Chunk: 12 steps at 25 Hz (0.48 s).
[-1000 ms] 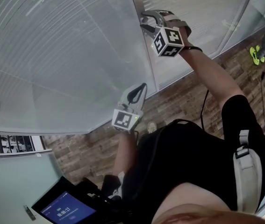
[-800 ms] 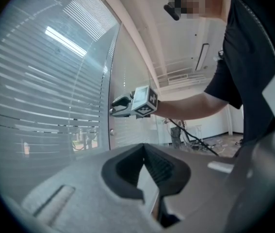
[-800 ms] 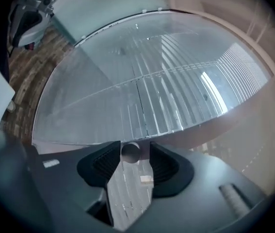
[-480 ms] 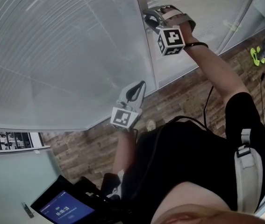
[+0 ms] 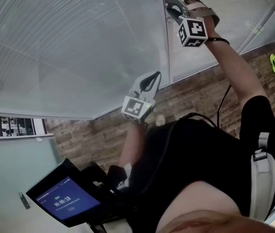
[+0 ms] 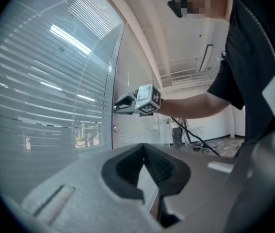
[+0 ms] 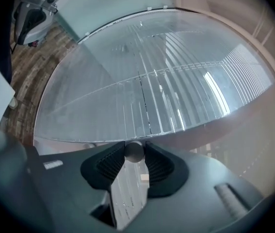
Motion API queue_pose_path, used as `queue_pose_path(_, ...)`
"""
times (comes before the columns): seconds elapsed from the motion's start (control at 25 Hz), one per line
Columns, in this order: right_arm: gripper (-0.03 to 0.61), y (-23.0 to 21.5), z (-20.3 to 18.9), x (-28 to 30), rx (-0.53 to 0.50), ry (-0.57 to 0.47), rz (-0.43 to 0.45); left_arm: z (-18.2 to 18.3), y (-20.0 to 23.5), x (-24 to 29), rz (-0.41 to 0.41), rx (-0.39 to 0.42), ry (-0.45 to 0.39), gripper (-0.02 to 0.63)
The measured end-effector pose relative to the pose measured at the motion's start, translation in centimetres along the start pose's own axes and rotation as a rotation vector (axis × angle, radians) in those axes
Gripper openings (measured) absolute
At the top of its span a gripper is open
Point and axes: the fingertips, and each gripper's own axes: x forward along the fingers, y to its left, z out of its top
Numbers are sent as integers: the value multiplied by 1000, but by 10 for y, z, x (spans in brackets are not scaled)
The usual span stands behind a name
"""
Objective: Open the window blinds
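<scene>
**Right jaws draw in on the blind knob**

Since the earlier frame the right gripper (image 5: 172, 6) has rolled a little about its own axis, so its black-and-white marker cube (image 5: 193, 31) shows a different tilt, and its jaws have narrowed. The head camera has also swung, so both grippers now sit higher and further right in the head view.

The window blinds (image 5: 69, 47) fill the upper left of the head view. They are thin, pale horizontal slats behind smooth glass, lying close together and bowed into curves by the lens. A slim, pale metal upright (image 5: 165, 42) divides them from the next pane at upper right.

At the top of the head view, right of centre, the right gripper is raised against that upright. In the right gripper view, a small round knob (image 7: 134, 150) of dull grey metal sits between the tips of the ribbed black pads. The jaws are closing, and both pads meet the knob's sides.

The left gripper (image 5: 155, 75) hangs at the frame's centre, apart from the glass. In the left gripper view, its dark ribbed pads meet at their tips with nothing between them.

Below the glass runs a floor (image 5: 200, 89) of rough brown planks. At lower left, a dark, flat screen (image 5: 69, 200) shows a blue panel.
</scene>
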Motion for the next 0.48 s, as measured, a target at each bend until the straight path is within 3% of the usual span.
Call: queue_pose_path(0.48,132,-8,1,-3,286,-51,-12,4,-2,2,-16,-7,2,3)
